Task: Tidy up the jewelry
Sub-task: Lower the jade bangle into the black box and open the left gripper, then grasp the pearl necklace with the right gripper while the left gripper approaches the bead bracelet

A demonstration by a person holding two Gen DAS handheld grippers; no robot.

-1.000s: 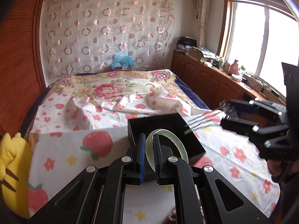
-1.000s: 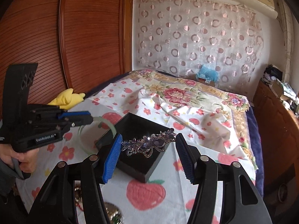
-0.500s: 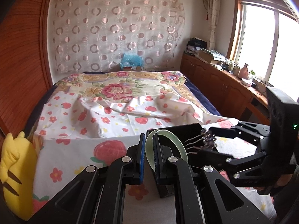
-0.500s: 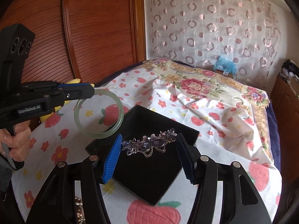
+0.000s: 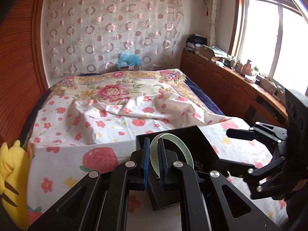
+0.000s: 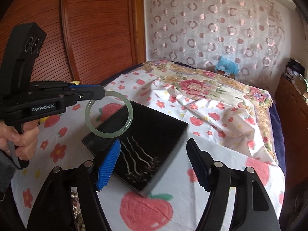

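Left gripper (image 5: 153, 159): blue-padded jaws clamped tight on the rim of a pale green, translucent round bangle (image 6: 109, 114), gripped at one point of the ring only. Bangle held upright off the bed, hanging above the near-left corner of a flat black velvet-lined square jewellery tray (image 6: 154, 127); from the right wrist view, no contact with the tray visible. Gripper's black handle wrapped by a hand (image 6: 18, 136) at the left edge.

Right gripper (image 6: 153, 160): jaws wide apart and opening, ribbed blue pads on either side of the tray's near edge, neither pressing on anything. Between them, on the black lining, a jewelled hair comb (image 6: 141, 162) with wavy silver prongs pointing away and a dark, blurred ornament end toward the camera; colour of the stones not readable in the blur.

Tray resting on a white bedsheet printed with red strawberries and flowers (image 6: 146, 209), turned at an angle to the bed. Small pale beads (image 6: 76, 207) just visible under the right gripper's frame, lower left.

Readable writing: "GenRobot.AI" in white on the side of the left gripper's body.
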